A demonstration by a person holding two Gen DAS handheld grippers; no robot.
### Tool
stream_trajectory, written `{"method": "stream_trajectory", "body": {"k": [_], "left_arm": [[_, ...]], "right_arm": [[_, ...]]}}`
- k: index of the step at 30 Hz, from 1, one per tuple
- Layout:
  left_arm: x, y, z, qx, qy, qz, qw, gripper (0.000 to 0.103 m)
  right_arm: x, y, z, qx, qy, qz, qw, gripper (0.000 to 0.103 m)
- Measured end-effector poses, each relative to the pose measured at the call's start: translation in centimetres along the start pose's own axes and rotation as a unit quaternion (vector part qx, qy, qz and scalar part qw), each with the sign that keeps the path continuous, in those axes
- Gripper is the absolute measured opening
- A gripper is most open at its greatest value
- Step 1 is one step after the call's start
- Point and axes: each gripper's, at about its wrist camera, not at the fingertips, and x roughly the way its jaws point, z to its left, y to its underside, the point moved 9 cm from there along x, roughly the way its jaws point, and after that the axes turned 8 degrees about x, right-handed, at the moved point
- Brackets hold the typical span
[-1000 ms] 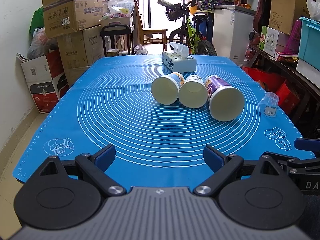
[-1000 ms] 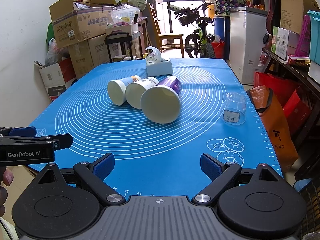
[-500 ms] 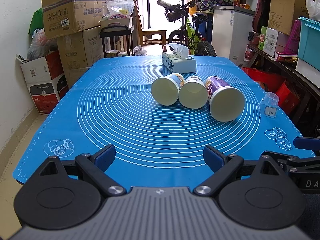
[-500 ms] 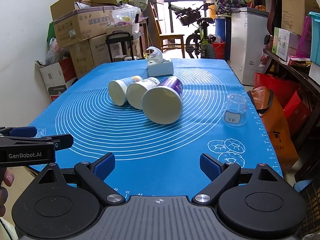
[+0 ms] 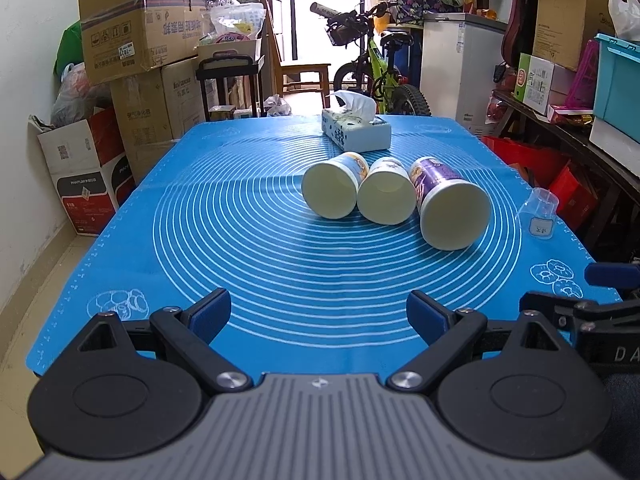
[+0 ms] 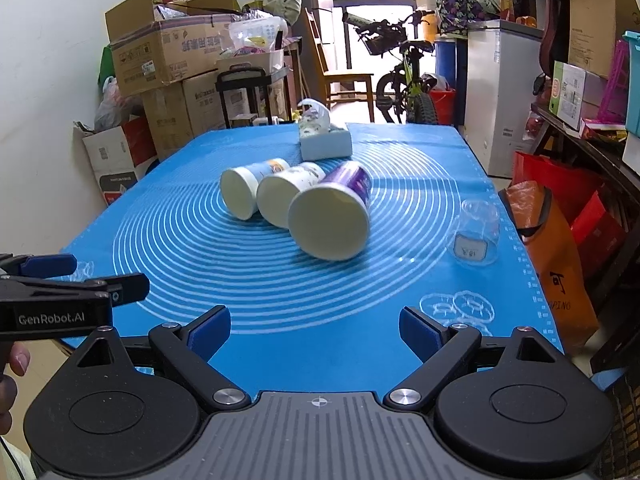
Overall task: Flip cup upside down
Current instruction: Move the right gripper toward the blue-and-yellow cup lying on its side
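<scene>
- Cups lay on their sides w/ mouths toward the cameras, three in a row mid-table: blue-print cup at 9 o'clock of the row, white cup in the middle, purple cup at 3 o'clock.
- Neighbouring cups touched side to side; the purple cup lay nearest the tools.
- Clear glass cup stood mouth-down w/ a small label, well apart from the row at 3 o'clock, near the mat edge.
- Tissue box sat at 12 o'clock, just beyond the row, tissue sticking up.
- Blue mat w/ white rings covered the table.
- Left tool was released, blue pads wide apart, nothing between them; it hung over the near table edge, at 6 o'clock from the cups.
- Right tool was likewise released & empty, pads spread, over the near edge w/ the purple cup at approx 12 o'clock ahead.
- From the right wrist view, the left tool showed at 9 o'clock, side-on, beside the right one.
- Neither tool touched any cup.
- Cardboard boxes were stacked at 10 o'clock by the wall; bicycle stood at 12 o'clock behind the table.
</scene>
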Motion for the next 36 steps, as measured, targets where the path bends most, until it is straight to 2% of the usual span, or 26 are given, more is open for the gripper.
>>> {"method": "stream_trajectory", "body": {"k": [11,21,29,36], "left_arm": [[2.4,-4.2,2.0,0.008,0.002,-0.021,0.9997,0.094],[8.9,-8.8,1.5,0.05,0.024,-0.017,0.9983,0.094],[15.1,-9.9,0.6,0.071,0.028,0.014,0.997,0.094],[17.6,-9.8,0.9,0.075,0.034,0.036,0.996,0.093]], "right_arm": [[1.3,-5.5,0.4,0.003,-0.015,-0.03,0.999,0.092],[4.9,-11.2,0.0,0.015,-0.009,-0.057,0.998,0.092],[7.6,-12.2,-1.3,0.026,0.006,-0.048,0.998,0.092],[9.4,-12.0,-2.0,0.034,0.011,-0.036,0.999,0.092]]}}
